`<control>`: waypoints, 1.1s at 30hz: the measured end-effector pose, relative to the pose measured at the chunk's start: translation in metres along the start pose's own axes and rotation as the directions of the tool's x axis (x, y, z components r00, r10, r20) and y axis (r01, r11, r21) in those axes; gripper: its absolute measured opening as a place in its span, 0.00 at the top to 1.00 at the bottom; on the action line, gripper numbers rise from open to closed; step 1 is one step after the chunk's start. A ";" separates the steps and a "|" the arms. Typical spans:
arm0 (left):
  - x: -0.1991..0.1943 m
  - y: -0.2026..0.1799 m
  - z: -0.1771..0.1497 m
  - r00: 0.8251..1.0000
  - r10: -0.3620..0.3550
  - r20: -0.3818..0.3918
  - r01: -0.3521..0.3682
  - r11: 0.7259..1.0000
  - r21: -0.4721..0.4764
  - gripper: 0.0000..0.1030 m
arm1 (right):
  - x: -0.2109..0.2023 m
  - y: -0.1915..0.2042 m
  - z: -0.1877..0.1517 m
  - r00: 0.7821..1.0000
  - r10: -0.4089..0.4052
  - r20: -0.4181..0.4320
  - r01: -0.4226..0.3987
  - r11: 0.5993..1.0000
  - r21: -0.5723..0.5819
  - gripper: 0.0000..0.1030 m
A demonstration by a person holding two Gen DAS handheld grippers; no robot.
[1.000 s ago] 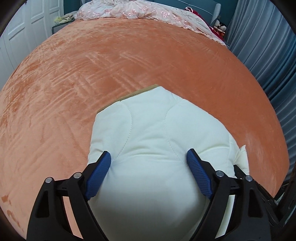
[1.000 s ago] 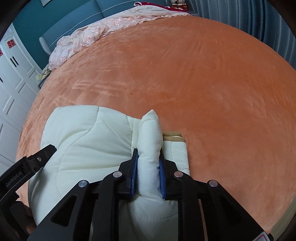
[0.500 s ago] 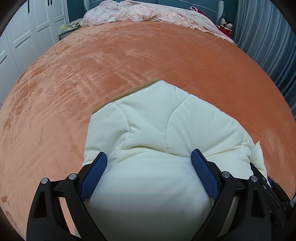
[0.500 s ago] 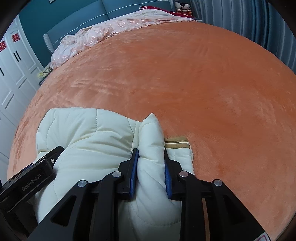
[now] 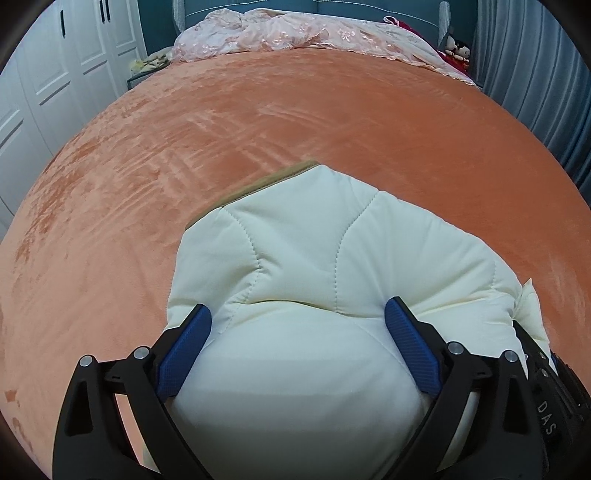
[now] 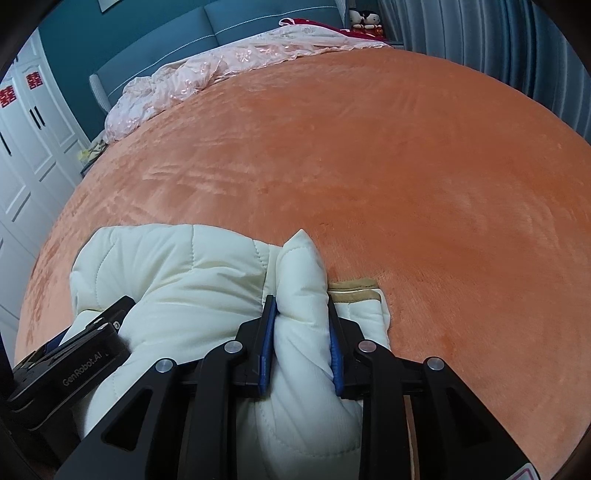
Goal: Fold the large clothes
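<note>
A cream quilted padded jacket (image 5: 314, 258) with a tan trim edge lies bunched on the orange bed cover (image 5: 258, 129). My left gripper (image 5: 297, 325) has its jaws wide apart, pressed around a thick bulge of the jacket. My right gripper (image 6: 300, 314) is shut on a narrow fold of the same jacket (image 6: 184, 266), which sticks up between its blue pads. The tan trim shows just right of the right gripper. The left gripper's body (image 6: 70, 373) shows at the lower left of the right wrist view.
A pink floral quilt (image 5: 314, 33) lies crumpled at the far head of the bed against a teal headboard. White wardrobe doors (image 5: 44, 74) stand on the left, blue-grey curtains (image 5: 535, 74) on the right. Plush toys (image 5: 458, 48) sit at the far right corner.
Both grippers have tilted up and pulled back slightly, showing more of the room. The right gripper's jaws have widened a little around the fold. The jacket stays bunched.
</note>
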State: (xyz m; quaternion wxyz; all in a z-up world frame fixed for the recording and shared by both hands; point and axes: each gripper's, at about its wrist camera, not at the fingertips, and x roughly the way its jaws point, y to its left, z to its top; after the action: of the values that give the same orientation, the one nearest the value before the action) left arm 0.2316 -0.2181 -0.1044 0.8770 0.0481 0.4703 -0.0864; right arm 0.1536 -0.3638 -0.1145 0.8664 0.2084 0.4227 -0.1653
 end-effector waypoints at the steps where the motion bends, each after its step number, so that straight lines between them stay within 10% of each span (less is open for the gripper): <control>1: 0.000 0.000 0.000 1.000 0.004 0.003 -0.004 1.000 0.002 0.09 | 0.000 0.000 0.000 1.000 0.000 0.004 0.000 1.000 0.000 0.75; 12: -0.036 0.014 0.001 0.998 -0.052 -0.035 0.053 0.999 0.009 0.10 | -0.043 -0.029 0.009 0.990 0.133 -0.040 -0.126 0.981 0.150 0.78; 20: -0.110 0.030 -0.060 0.984 -0.133 -0.117 0.139 0.989 0.044 0.12 | -0.137 -0.036 -0.044 0.980 0.165 -0.109 -0.161 0.986 0.048 0.79; 33: -0.126 0.037 -0.107 0.979 -0.104 -0.174 0.113 0.993 0.042 0.10 | -0.131 -0.026 -0.100 0.978 0.077 -0.196 -0.092 0.993 -0.070 0.81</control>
State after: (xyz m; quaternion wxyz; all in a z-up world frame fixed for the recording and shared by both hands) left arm 0.0830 -0.1509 -0.0591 0.8257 0.0526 0.5435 -0.1417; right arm -0.0019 -0.3214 -0.0704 0.8352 0.2069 0.5015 -0.0904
